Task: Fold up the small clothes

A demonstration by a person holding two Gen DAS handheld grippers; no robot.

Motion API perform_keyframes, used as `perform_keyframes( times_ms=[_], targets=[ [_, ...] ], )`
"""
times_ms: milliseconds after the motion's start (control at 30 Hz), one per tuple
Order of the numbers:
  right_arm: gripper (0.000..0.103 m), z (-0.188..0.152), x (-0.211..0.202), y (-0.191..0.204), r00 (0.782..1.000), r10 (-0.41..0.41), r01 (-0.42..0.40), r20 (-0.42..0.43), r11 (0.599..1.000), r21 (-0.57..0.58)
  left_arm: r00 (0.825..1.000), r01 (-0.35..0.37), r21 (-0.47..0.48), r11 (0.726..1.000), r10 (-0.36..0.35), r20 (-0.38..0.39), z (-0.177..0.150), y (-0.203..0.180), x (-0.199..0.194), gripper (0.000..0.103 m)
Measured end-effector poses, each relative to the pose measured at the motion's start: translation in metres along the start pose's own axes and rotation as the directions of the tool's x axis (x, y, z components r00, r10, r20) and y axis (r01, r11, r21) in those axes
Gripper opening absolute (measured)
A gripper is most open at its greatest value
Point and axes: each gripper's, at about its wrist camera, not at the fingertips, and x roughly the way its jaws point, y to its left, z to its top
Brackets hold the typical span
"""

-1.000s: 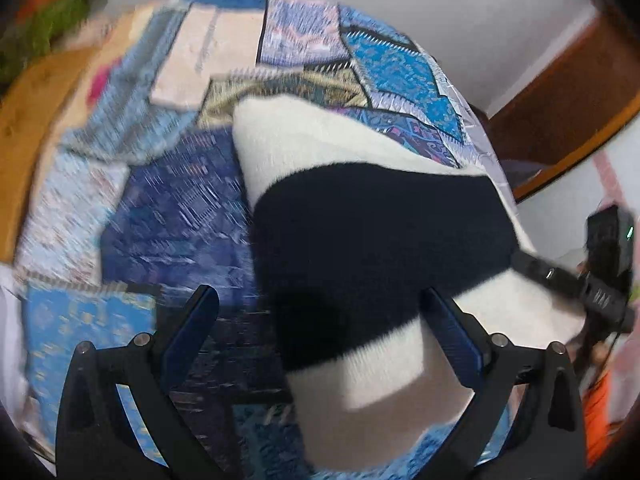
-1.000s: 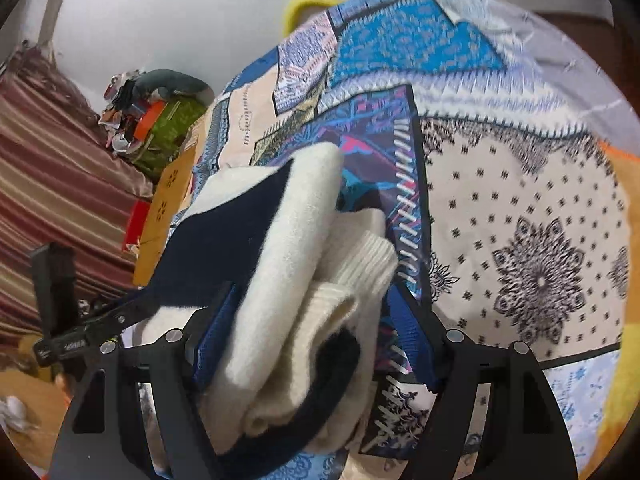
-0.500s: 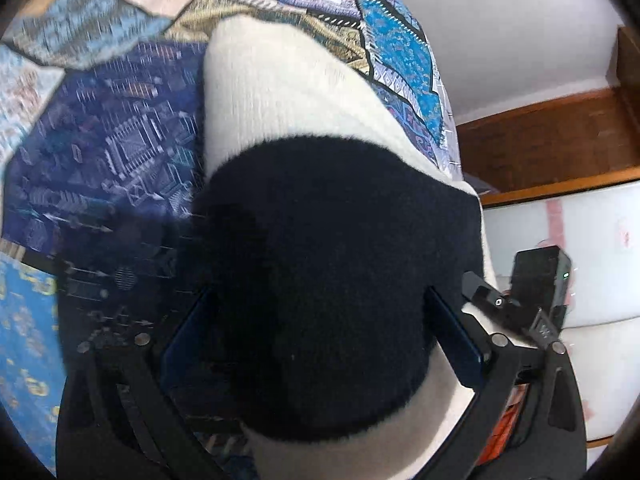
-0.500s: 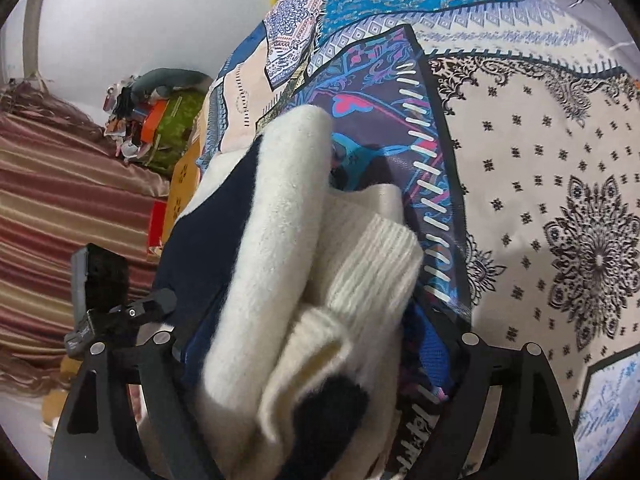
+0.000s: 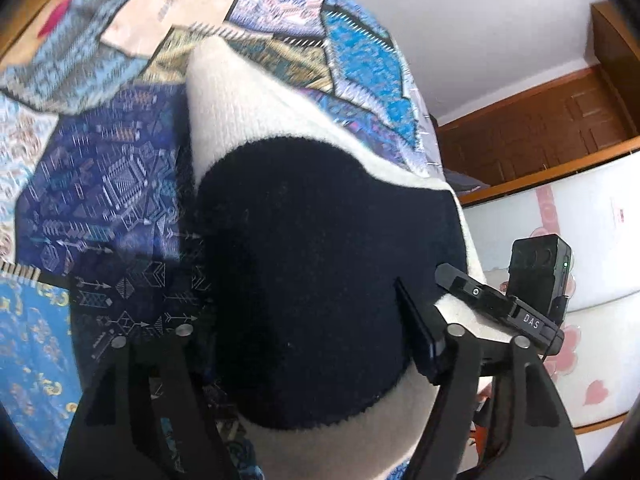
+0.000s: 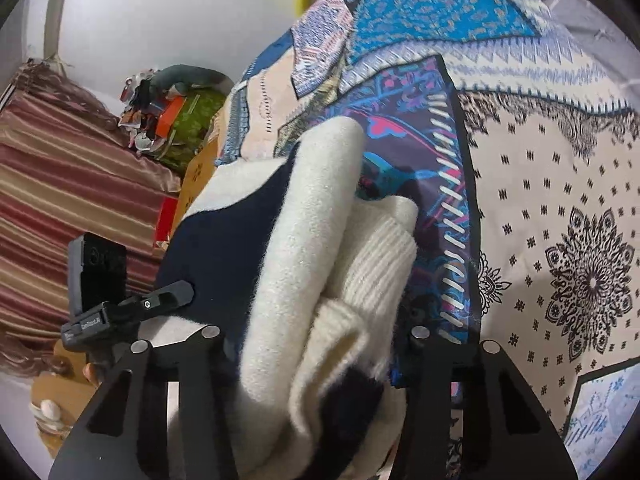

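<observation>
A folded cream and navy knit sweater (image 5: 320, 272) is held above the patchwork bedspread (image 5: 112, 184). My left gripper (image 5: 308, 320) is shut on its navy band, jaws pressed into the cloth from both sides. In the right wrist view the sweater's thick folded edge (image 6: 316, 264) shows cream layers and a ribbed cuff. My right gripper (image 6: 316, 344) is shut on that bundle. The right gripper also shows in the left wrist view (image 5: 512, 304), at the sweater's right side. The left gripper shows in the right wrist view (image 6: 120, 304), at the sweater's left side.
The patterned bedspread (image 6: 560, 200) stretches to the right. A wooden door and skirting (image 5: 540, 128) stand at the far right beside a white wall. A striped curtain (image 6: 60, 184) and a cluttered pile (image 6: 168, 112) lie to the left.
Both grippers closed from wide open onto the sweater. The folded sweater rose off the bedspread and fills more of both views.
</observation>
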Motion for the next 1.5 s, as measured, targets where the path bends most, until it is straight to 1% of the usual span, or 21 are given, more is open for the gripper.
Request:
perform_keyframes(
  times_ms=[167,333,433,533,700,833,933,1067,1133,1233,1300,1367,1467,1500],
  targets=[
    [0.043,0.004,-0.012,0.025,0.999,0.022,-0.021,0.038,0.999,-0.026,0.998,-0.005,0.050,0.999,0.002,0.066,0.002,-0.019,-0.032,0.070],
    [0.043,0.008,-0.025,0.060,0.995,0.050,-0.043,0.084,0.996,-0.084,0.988,-0.019,0.095,0.995,0.005,0.153,-0.002,-0.030,-0.082,0.070],
    [0.043,0.008,-0.028,0.079,0.993,0.068,-0.056,0.093,0.991,-0.118,0.983,-0.031,0.106,0.994,0.011,0.183,-0.004,-0.029,-0.103,0.070],
    [0.043,0.003,-0.025,0.094,0.994,0.067,-0.054,0.089,0.988,-0.147,0.980,-0.044,0.100,0.994,0.023,0.200,-0.006,-0.021,-0.117,0.070],
    [0.043,-0.004,0.002,0.102,0.997,0.047,-0.039,0.053,0.989,-0.142,0.981,-0.064,0.062,0.996,0.052,0.186,-0.011,0.000,-0.117,0.070],
    [0.043,-0.009,0.029,0.099,1.000,0.028,-0.027,0.010,0.991,-0.129,0.985,-0.082,0.017,0.997,0.078,0.152,-0.017,0.027,-0.105,0.070],
    [0.043,-0.013,0.050,0.095,1.000,-0.001,-0.002,-0.023,0.992,-0.129,0.988,-0.088,-0.036,0.995,0.092,0.123,-0.018,0.052,-0.090,0.070],
    [0.043,-0.013,0.076,0.086,0.996,-0.072,0.063,-0.055,0.988,-0.140,0.990,-0.107,-0.086,0.990,0.114,0.079,-0.021,0.074,-0.068,0.070],
    [0.044,-0.011,0.080,0.082,0.995,-0.082,0.072,-0.062,0.986,-0.148,0.991,-0.103,-0.094,0.990,0.111,0.075,-0.023,0.082,-0.062,0.070],
    [0.046,-0.009,0.083,0.081,0.993,-0.097,0.083,-0.072,0.980,-0.179,0.994,-0.078,-0.101,0.992,0.085,0.068,-0.024,0.089,-0.058,0.072],
    [0.047,-0.010,0.082,0.086,0.989,-0.128,0.110,-0.068,0.969,-0.221,0.995,-0.071,-0.116,0.991,0.078,0.057,-0.025,0.092,-0.058,0.072],
    [0.049,-0.014,0.080,0.096,0.983,-0.174,0.152,-0.055,0.946,-0.286,0.994,-0.085,-0.111,0.990,0.091,0.055,-0.027,0.090,-0.062,0.072],
    [0.051,-0.017,0.074,0.108,0.975,-0.220,0.196,-0.029,0.916,-0.350,0.986,-0.142,-0.073,0.987,0.148,0.080,-0.028,0.084,-0.070,0.072],
    [0.052,-0.017,0.072,0.111,0.973,-0.231,0.209,-0.016,0.906,-0.368,0.980,-0.174,-0.052,0.983,0.178,0.093,-0.030,0.081,-0.074,0.072]
  ],
)
